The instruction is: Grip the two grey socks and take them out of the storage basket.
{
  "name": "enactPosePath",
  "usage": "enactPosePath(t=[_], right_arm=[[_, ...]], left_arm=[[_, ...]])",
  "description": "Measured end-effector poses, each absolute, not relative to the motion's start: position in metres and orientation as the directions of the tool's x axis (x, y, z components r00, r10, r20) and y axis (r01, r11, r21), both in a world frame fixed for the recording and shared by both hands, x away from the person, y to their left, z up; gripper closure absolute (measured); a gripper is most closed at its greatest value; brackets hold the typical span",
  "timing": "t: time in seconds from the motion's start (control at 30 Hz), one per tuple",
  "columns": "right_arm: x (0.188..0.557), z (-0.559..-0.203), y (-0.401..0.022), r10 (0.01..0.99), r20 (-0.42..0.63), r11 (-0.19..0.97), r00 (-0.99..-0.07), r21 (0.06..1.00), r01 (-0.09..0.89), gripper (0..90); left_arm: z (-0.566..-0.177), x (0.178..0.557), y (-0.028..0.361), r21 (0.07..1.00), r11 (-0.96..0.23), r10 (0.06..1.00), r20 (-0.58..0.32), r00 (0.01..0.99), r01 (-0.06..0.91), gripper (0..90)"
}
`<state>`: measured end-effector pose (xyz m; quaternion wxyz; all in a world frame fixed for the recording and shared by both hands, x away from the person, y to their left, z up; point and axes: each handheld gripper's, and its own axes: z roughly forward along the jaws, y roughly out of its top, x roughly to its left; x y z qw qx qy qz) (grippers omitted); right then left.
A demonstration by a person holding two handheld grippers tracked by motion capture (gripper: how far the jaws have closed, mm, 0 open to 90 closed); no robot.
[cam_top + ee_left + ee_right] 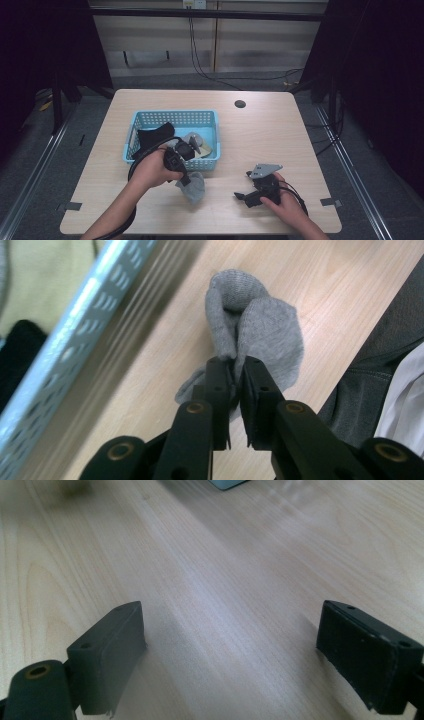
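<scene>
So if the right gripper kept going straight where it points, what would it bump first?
Probably nothing soon: the right gripper has open fingers over bare table. Far ahead sits the blue basket, though depth is hard to judge.

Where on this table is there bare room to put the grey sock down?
Free: the table right of the blue basket up to the round hole, and the left strip. Crowded: the basket and the near edge around both tongs, left, right.

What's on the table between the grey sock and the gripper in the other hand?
Nothing: in the high view, only bare wooden table lies between the grey sock and the right gripper. The right gripper view shows bare wood between its open jaws too.
</scene>
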<state>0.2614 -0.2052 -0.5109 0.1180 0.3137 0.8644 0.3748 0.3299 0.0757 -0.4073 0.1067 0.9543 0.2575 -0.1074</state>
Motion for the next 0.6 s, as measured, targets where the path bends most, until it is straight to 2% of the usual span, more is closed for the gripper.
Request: enactPosePath(t=[0.07,0.23,0.43,0.6], right_arm=[[0.261,-0.511,-0.205,0.631,0.032,0.522,-0.775,0.722,0.454,11.5],[0.261,-0.511,-0.205,0.631,0.031,0.522,-0.775,0.722,0.454,11.6],[0.261,-0.511,-0.205,0.632,0.033,0.520,-0.774,0.723,0.455,11.6],[0.262,-0.511,-0.205,0.631,0.030,0.521,-0.775,0.724,0.452,11.5]], left_arm=[[-0.409,0.330,0.076,0.144,-0.840,0.476,-0.265,0.839,0.523,74.8],[-0.401,0.332,0.078,0.162,-0.816,0.499,-0.289,0.817,0.555,65.9],[-0.376,0.341,0.083,0.215,-0.791,0.517,-0.266,0.814,0.573,57.6],[-0.362,0.357,0.085,0.258,-0.764,0.550,-0.219,0.806,0.591,45.4]])
